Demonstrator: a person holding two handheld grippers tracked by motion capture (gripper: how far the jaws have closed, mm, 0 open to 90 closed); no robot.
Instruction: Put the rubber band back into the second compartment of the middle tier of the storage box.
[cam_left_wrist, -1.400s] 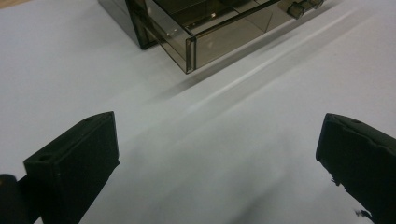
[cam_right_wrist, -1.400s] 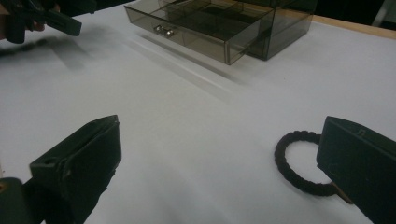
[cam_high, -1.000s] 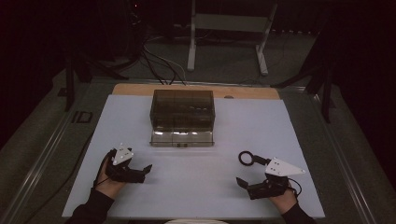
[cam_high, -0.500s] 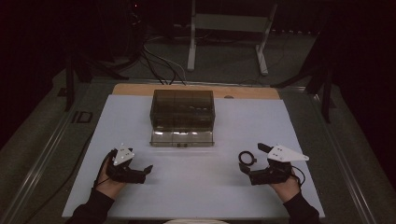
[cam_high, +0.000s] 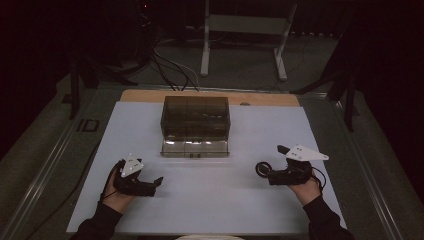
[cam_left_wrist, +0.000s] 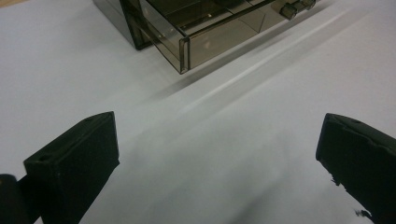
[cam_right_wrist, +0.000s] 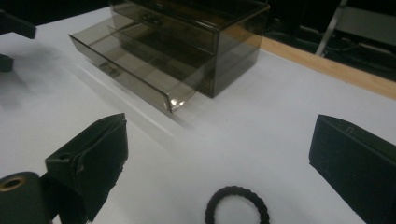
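A smoky see-through drawer box (cam_high: 195, 117) stands mid-table, its lower drawer (cam_high: 195, 148) pulled out toward me. A small black braided ring (cam_high: 262, 169) lies flat on the white table at the right. My right gripper (cam_high: 274, 165) points left at it. In the right gripper view its jaws stand wide apart, open (cam_right_wrist: 219, 140), with the ring (cam_right_wrist: 237, 206) on the table between them, touching neither, and the drawer box (cam_right_wrist: 196, 42) beyond. My left gripper (cam_high: 152, 186) rests at the front left, open (cam_left_wrist: 217, 135) and holding nothing, with the drawer box corner (cam_left_wrist: 187, 42) ahead.
The white table sheet (cam_high: 250, 215) ends in a wooden strip (cam_high: 150, 96) at the back. Cables and a metal stand (cam_high: 205, 55) lie on the dark floor beyond. A hand and dark sleeve hold each gripper from the near edge.
The right gripper has moved away from me and turned left toward the ring, which has stayed put. The left gripper has not moved.
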